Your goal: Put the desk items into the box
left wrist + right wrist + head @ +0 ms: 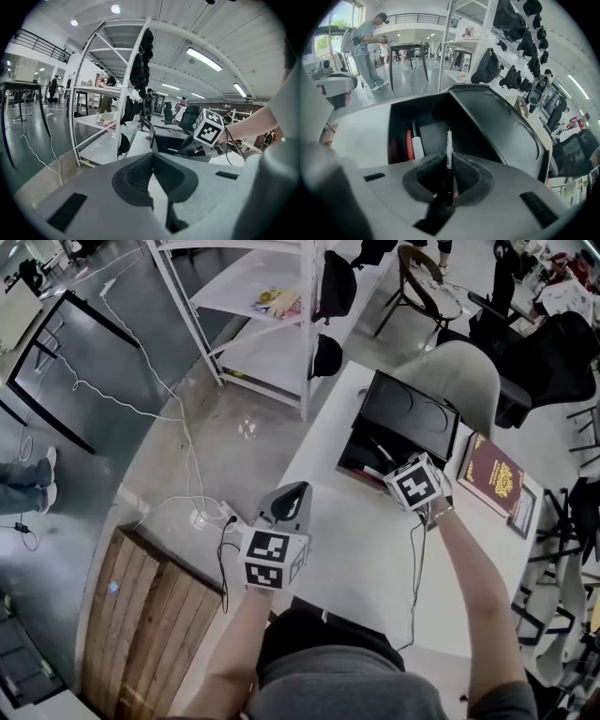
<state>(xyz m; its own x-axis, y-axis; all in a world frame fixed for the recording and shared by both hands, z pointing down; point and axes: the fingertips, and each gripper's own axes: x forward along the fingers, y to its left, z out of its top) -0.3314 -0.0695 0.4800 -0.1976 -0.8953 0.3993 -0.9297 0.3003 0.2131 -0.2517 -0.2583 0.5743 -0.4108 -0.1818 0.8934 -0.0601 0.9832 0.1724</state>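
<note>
The right gripper (pixel 449 160) pinches a black pen (pixel 449 140), white label illegible, box (pixel 431 105) at its twelve o'clock; the left gripper (pixel 152 161) is closed, empty.

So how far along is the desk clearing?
Done: a red pen and a white marker lie in the box. In hand: the right tongs grip a black pen over the open box. To go: the maroon book on the table beside it. The left tongs are shut and empty.

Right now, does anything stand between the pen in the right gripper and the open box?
Nothing visible does. The pen points into the box, whose lid stands open; markers lie along its left wall.
</note>
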